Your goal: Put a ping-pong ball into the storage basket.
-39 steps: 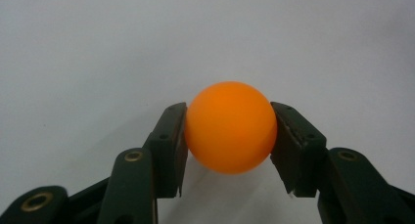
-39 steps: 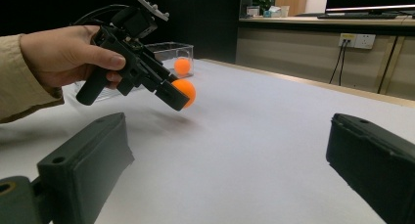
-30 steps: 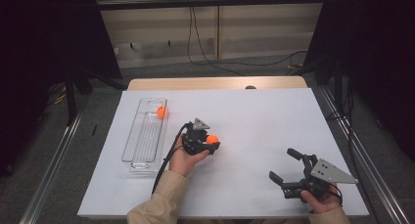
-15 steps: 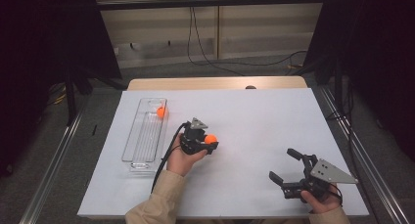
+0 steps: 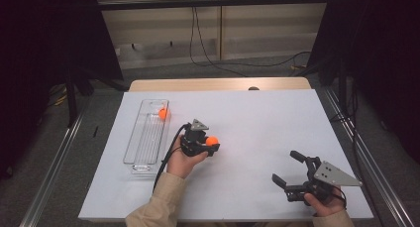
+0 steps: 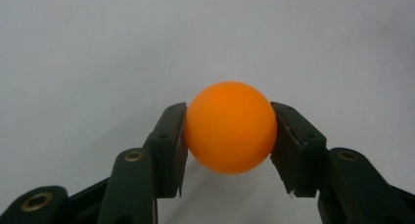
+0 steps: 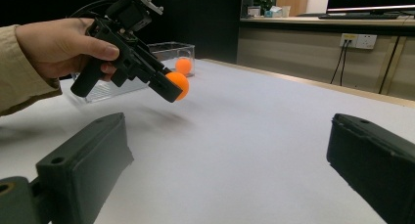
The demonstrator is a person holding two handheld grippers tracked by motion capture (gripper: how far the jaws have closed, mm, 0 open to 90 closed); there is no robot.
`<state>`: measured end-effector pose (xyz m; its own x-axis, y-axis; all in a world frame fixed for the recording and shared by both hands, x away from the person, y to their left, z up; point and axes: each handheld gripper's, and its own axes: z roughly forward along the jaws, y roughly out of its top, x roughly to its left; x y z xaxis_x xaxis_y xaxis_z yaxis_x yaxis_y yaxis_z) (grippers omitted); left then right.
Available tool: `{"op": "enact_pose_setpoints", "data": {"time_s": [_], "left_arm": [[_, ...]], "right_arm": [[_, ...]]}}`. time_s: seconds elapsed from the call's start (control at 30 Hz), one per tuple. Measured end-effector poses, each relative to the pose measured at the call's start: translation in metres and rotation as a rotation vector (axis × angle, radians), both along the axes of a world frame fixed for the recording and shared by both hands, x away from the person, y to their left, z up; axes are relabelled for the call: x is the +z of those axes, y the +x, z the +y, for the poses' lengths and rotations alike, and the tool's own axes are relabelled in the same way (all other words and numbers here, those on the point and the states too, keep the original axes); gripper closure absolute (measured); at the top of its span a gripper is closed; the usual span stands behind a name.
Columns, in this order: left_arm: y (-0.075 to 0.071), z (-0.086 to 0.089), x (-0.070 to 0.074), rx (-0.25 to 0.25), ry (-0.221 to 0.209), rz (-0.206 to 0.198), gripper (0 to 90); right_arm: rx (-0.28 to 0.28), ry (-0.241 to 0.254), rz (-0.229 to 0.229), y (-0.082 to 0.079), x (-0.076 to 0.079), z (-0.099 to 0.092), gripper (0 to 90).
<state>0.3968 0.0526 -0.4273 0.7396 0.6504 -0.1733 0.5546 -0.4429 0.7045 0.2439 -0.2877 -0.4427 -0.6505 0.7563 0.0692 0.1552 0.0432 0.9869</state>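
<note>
An orange ball (image 6: pixel 230 127) sits clamped between the two black jaws of my left gripper (image 6: pixel 229 131), held above the white table. From above, that left gripper (image 5: pixel 210 144) hangs over the table's left-centre with the orange ball (image 5: pixel 212 141) at its tip. In the right gripper view the left gripper (image 7: pixel 171 87) is tilted downward with the ball (image 7: pixel 177 84) in it. A second orange ball (image 5: pixel 163 114) lies at the far end of a clear tray (image 5: pixel 143 138). My right gripper (image 5: pixel 288 168) rests open near the front right, with nothing between its jaws.
The white sheet (image 5: pixel 257 123) covers most of the table, with a wooden strip (image 5: pixel 218 84) at its far edge. Cables (image 5: pixel 208 43) run along the floor and wall beyond. Dark curtains flank both sides.
</note>
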Motion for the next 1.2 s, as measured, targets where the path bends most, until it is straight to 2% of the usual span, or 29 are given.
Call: {"op": "enact_pose_setpoints", "data": {"time_s": [1.2], "left_arm": [[0.002, 0.016, 0.007, 0.024, -0.013, 0.014, 50.9]], "right_arm": [[0.003, -0.001, 0.000, 0.000, 0.000, 0.000, 1.6]]}}
